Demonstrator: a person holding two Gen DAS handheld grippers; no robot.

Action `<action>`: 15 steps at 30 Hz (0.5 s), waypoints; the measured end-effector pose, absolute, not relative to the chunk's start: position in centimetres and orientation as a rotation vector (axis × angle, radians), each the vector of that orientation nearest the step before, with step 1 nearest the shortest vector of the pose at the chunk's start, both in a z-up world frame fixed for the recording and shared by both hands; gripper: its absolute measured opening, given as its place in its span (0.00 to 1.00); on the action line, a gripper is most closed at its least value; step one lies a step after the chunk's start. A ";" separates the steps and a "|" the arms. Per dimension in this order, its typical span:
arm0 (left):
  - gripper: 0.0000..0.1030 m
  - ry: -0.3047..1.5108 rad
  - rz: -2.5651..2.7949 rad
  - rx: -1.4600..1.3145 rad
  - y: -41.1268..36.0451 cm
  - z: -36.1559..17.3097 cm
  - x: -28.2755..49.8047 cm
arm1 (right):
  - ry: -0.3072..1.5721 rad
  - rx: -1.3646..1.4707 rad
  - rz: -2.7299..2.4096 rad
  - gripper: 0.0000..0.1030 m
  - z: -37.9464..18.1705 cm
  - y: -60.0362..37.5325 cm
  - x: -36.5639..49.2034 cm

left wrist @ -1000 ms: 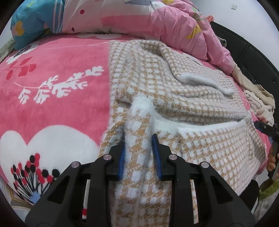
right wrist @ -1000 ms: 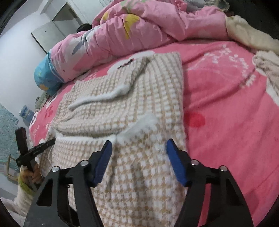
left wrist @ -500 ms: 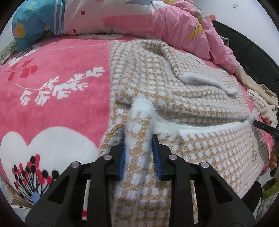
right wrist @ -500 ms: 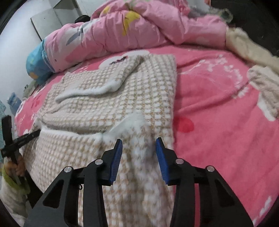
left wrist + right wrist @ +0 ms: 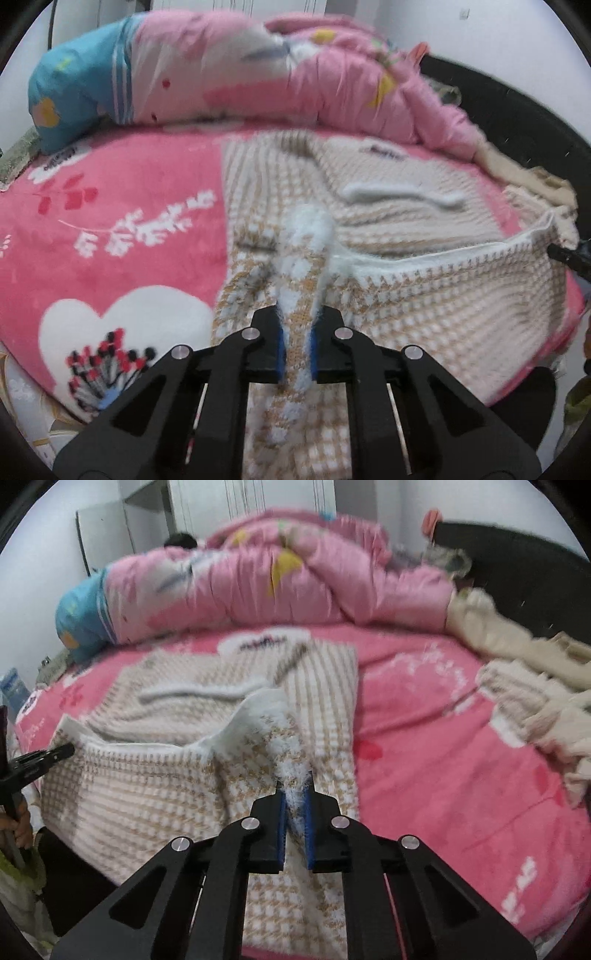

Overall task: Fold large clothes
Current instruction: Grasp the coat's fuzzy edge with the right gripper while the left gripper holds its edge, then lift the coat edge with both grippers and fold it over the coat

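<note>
Writing: we see dark lettering on a white patch of the blanket (image 5: 424,716) at the far end of the sweater, too blurred to read.
Containers: we find none to describe.
Sweater (image 5: 424,295): tan-and-white houndstooth knit with fuzzy white trim, spread on the pink bed blanket, its near hem lifted off the bed between our two tools; a white-edged sleeve lies across its upper part.
Left tool (image 5: 296,341): pressed together, pinching the hem's left corner.
Right tool (image 5: 295,819): pressed together, pinching the hem's right corner.
Behind: a pink quilt (image 5: 295,583) bunched at the bed's far side.
</note>
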State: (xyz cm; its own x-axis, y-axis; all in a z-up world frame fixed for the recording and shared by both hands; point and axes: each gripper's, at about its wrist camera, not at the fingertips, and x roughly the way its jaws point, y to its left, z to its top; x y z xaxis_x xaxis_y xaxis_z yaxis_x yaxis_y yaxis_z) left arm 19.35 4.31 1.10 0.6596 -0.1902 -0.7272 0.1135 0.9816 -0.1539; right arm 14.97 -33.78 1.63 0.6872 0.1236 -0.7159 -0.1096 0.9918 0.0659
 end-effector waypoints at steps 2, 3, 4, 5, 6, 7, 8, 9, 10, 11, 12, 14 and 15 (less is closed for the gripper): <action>0.08 0.790 -0.184 -0.108 4.9 2.9 17.9 | 0.765 0.013 0.123 0.07 2.8 -33.6 13.6; 0.08 0.765 -0.191 -0.113 5.3 3.9 17.2 | 0.749 0.015 0.121 0.07 3.3 -33.7 13.1; 0.08 0.750 -0.194 -0.114 5.4 4.5 17.0 | 0.729 0.021 0.121 0.07 4.0 -33.7 12.7; 0.08 0.732 -0.198 -0.116 5.6 5.4 16.7 | 0.713 0.027 0.120 0.07 4.6 -33.8 12.8; 0.08 0.711 -0.201 -0.114 5.7 6.2 16.7 | 0.699 0.032 0.119 0.07 5.2 -33.9 12.9; 0.08 0.692 -0.203 -0.109 5.6 6.9 16.6 | 0.680 0.032 0.119 0.07 5.9 -33.9 13.1; 0.08 0.669 -0.206 -0.104 5.6 7.8 16.9 | 0.665 0.031 0.116 0.07 6.5 -33.9 13.5; 0.08 0.657 -0.210 -0.104 5.4 8.3 17.2 | 0.656 0.030 0.116 0.07 6.9 -34.0 13.8; 0.08 0.639 -0.215 -0.102 5.5 9.2 18.0 | 0.644 0.026 0.115 0.07 7.3 -34.0 14.4; 0.08 0.630 -0.216 -0.094 5.4 9.7 18.6 | 0.632 0.018 0.113 0.07 7.9 -33.9 15.2; 0.08 0.625 -0.212 -0.086 5.4 10.2 19.2 | 0.623 0.013 0.115 0.07 8.3 -33.9 16.2; 0.08 0.618 -0.204 -0.063 5.3 11.1 21.5 | 0.607 0.003 0.117 0.07 9.2 -33.9 18.6; 0.08 0.614 -0.198 -0.047 5.2 11.5 23.1 | 0.602 -0.001 0.119 0.07 9.5 -33.9 19.6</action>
State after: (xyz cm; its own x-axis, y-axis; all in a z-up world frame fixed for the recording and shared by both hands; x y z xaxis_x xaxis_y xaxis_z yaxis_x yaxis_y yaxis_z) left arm 23.12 5.23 11.54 0.7993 -0.1982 -0.5673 0.1705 0.9800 -0.1023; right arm 19.58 -33.89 9.51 0.8174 0.1115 -0.5652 -0.1122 0.9931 0.0337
